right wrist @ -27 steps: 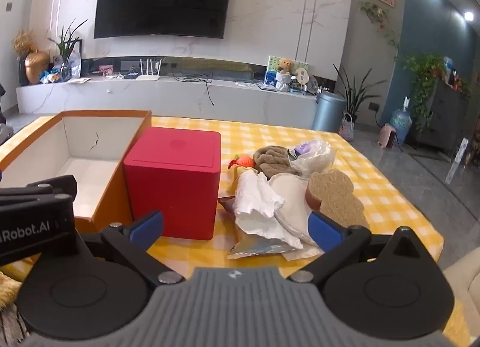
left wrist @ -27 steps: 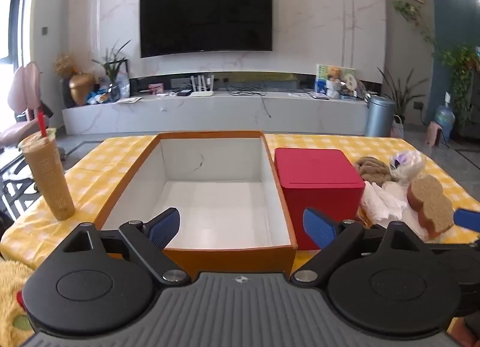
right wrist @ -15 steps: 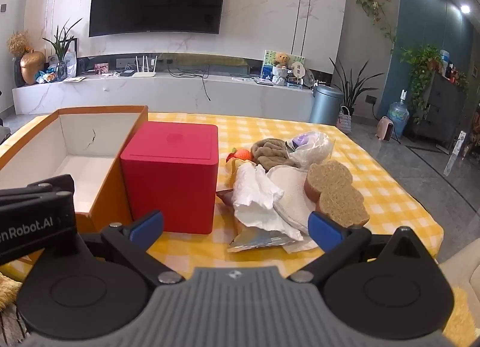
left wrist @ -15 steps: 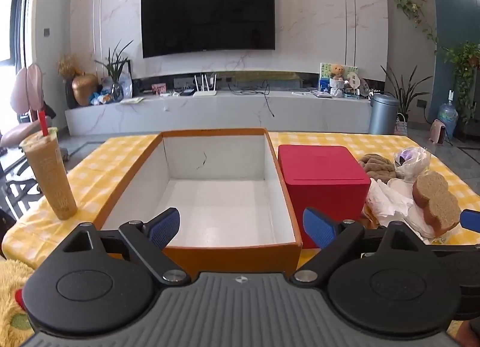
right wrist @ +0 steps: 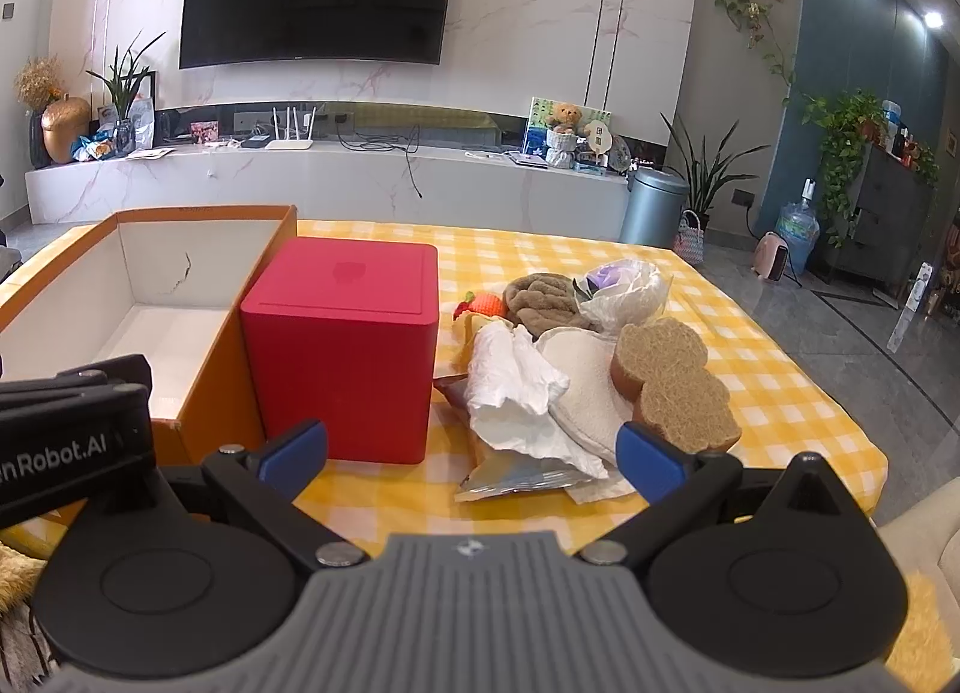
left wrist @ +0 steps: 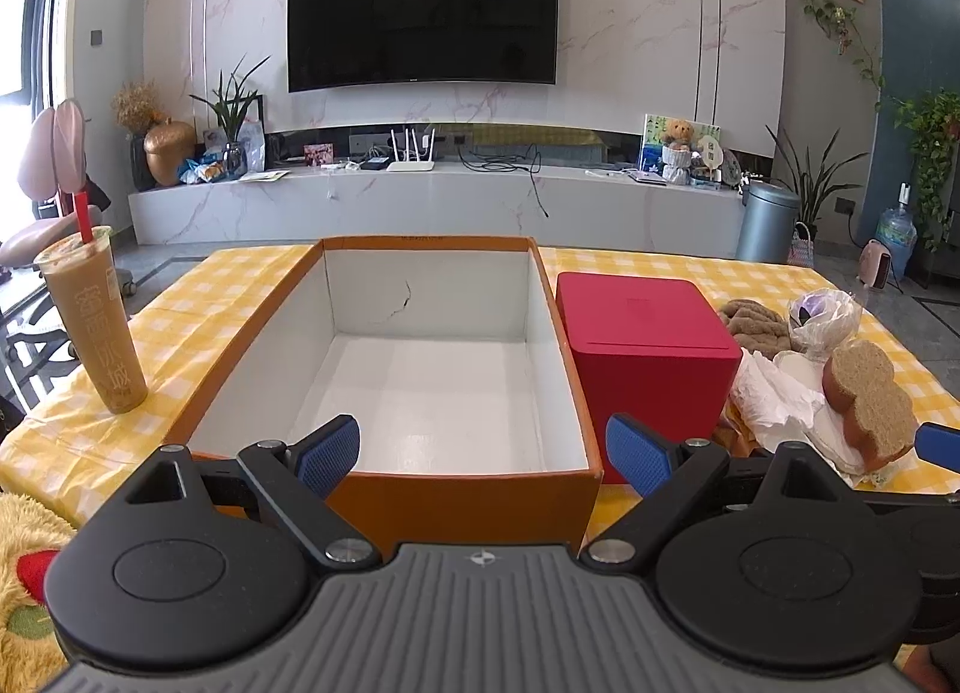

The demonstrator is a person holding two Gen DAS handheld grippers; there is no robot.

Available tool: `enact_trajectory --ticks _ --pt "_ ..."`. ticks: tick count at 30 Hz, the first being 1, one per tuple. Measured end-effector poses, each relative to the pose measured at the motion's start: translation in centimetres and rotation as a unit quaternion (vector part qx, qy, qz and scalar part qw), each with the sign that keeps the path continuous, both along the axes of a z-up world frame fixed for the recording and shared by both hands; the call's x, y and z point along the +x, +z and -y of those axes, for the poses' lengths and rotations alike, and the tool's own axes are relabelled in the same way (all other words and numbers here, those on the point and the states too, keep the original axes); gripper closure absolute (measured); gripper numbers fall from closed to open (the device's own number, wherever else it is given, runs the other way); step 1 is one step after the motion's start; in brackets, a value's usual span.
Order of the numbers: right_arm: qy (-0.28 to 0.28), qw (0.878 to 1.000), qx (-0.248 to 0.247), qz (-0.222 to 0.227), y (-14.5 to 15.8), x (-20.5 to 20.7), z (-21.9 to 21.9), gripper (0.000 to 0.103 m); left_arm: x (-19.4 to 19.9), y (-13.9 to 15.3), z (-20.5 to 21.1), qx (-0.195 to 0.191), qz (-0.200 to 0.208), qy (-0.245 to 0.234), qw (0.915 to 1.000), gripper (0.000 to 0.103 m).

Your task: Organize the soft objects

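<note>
A pile of soft things lies on the yellow checked table to the right of a red box (right wrist: pixel 342 351): brown flower-shaped sponges (right wrist: pixel 672 387), a white round pad (right wrist: pixel 591 387), a crumpled white cloth (right wrist: pixel 510 381), a brown towel (right wrist: pixel 540 297), a plastic bag (right wrist: pixel 624 288) and a small orange toy (right wrist: pixel 483 306). The sponges also show in the left wrist view (left wrist: pixel 870 399). An orange box with a white, empty inside (left wrist: pixel 432 387) stands left of the red box (left wrist: pixel 648 357). My left gripper (left wrist: pixel 480 453) is open over the orange box's near edge. My right gripper (right wrist: pixel 474 453) is open and empty, just short of the pile.
A tall iced drink with a red straw (left wrist: pixel 90 321) stands at the table's left edge. A foil wrapper (right wrist: pixel 516 480) lies under the cloth. A yellow plush (left wrist: pixel 24 585) sits low at the left. A TV wall and a low cabinet stand behind the table.
Both grippers have risen and pulled back a little, so the table sits lower in view. Both stay open. Nothing on the table has moved.
</note>
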State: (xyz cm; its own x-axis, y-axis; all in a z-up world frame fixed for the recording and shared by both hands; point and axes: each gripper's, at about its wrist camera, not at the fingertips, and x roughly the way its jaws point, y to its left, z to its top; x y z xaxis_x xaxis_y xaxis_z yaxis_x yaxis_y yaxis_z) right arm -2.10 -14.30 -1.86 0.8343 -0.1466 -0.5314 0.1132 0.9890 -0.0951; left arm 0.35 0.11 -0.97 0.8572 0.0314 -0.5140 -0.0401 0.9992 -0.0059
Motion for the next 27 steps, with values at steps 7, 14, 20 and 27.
enact_trajectory --ticks 7,14,20,27 --pt "0.000 1.000 -0.002 -0.001 -0.08 -0.02 0.03 0.003 -0.05 -0.13 0.19 0.006 -0.001 0.003 1.0000 0.000" --pt "0.001 1.000 -0.010 -0.003 -0.33 0.03 -0.14 0.003 0.04 -0.28 0.19 0.010 -0.006 0.007 0.9999 0.000" --pt "0.002 1.000 -0.010 -0.003 -0.28 0.01 -0.18 0.003 0.08 -0.34 0.20 0.015 -0.006 0.019 0.9997 0.000" --pt "0.003 1.000 -0.010 -0.004 -0.27 0.01 -0.14 0.003 -0.06 -0.38 0.31 0.022 0.001 0.019 0.9996 0.000"
